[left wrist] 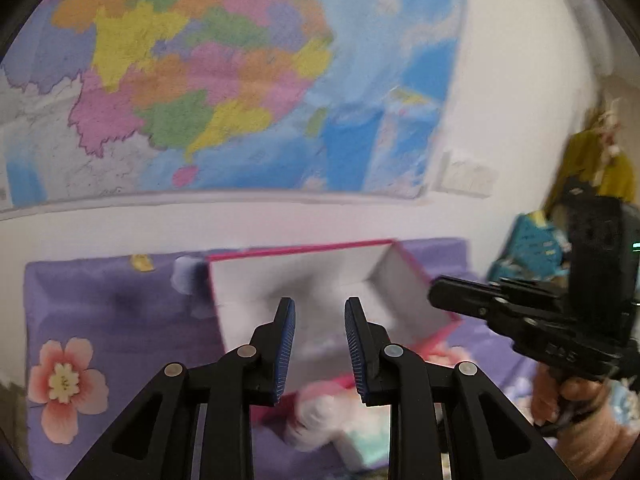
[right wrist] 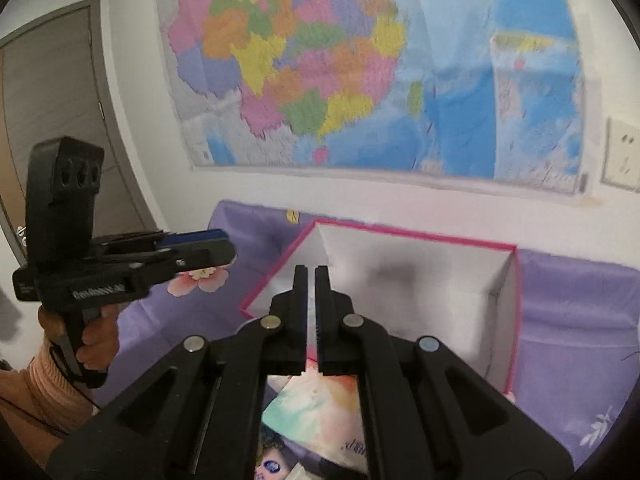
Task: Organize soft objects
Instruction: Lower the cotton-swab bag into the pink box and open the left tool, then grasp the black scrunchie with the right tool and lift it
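The left gripper (left wrist: 320, 344) stood about half open, its blue ribbed pads (left wrist: 285, 346) parted with nothing between them, poised above the near edge of the pink-rimmed box (left wrist: 304, 276). The right gripper (right wrist: 311, 312) was nearly closed, only a thin slit showing between its jaws, and nothing could be seen pinched in that slit; it too hung over the near side of the box, on the box's right in the left wrist view. Neither gripper touched anything.

Just in front of the box, below the left gripper, lay a white and pink plush toy (left wrist: 320, 416), blurred, so its shape could not be made out. Beside it, on the near side of the box, lay a flat pastel packet (right wrist: 316, 412) of what looked like tissues, and nearer still a small blue-and-white packet (right wrist: 272, 468), half hidden by the right gripper's frame.

By my judgement these things were light and yielding. The plush would squash under the pads and grip well on its fuzzy surface, so a bite across a bulging part of the body would suit it. The packets looked wrapped in smooth film, likely slippery; a hold across a thin edge or corner, closed firmly, would serve better.

The box, white inside and apparently empty, stood on a purple flowered cloth (left wrist: 104, 300) against the wall, under a coloured map (right wrist: 360, 72).
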Demonstrator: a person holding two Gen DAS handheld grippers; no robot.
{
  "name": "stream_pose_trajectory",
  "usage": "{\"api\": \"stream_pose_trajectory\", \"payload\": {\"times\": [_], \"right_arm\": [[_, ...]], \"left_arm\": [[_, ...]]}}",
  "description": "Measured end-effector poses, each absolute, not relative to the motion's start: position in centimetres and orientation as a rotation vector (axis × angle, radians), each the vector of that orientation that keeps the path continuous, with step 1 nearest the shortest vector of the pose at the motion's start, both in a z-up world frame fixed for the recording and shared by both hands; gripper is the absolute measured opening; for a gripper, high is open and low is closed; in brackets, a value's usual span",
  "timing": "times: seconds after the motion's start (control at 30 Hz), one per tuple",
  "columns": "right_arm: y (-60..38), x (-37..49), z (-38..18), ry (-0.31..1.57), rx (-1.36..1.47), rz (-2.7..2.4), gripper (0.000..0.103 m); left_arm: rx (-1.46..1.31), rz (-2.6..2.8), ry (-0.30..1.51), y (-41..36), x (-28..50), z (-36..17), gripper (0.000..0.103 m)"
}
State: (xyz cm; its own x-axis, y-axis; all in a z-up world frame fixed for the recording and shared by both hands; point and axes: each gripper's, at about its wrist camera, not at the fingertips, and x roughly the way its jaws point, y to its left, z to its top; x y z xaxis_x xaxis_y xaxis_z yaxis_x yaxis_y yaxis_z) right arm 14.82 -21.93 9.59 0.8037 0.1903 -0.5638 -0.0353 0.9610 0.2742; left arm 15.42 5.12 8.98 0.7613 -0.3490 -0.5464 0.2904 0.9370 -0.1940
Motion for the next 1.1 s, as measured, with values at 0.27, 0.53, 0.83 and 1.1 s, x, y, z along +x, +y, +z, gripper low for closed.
{"api": "stream_pose_trajectory", "payload": {"times": [0.27, 0.53, 0.83, 1.1], "right_arm": [[-24.3, 15.1, 4.9, 0.746, 0.348, 0.095, 0.005], [-25.7, 11.5, 4.8, 0.743, 0.412, 0.087, 0.035], [-25.3, 6.4, 6.8, 0.712, 0.419, 0.069, 0.055], [-26.8, 2.6, 3.7, 0.838, 0.478, -0.03, 0.069]], "left_arm": [[-0.165, -0.286, 0.674, 7.1, 16.4, 5.9, 0.027], [-0.147, -0.349, 0.603, 6.8, 12.3, 6.9, 0.047], [-0.101, -0.478, 0.607, 3.8, 7.9, 6.4, 0.052], [-0.075, -0.606, 0.698, -0.1, 6.5, 4.0, 0.052]]}}
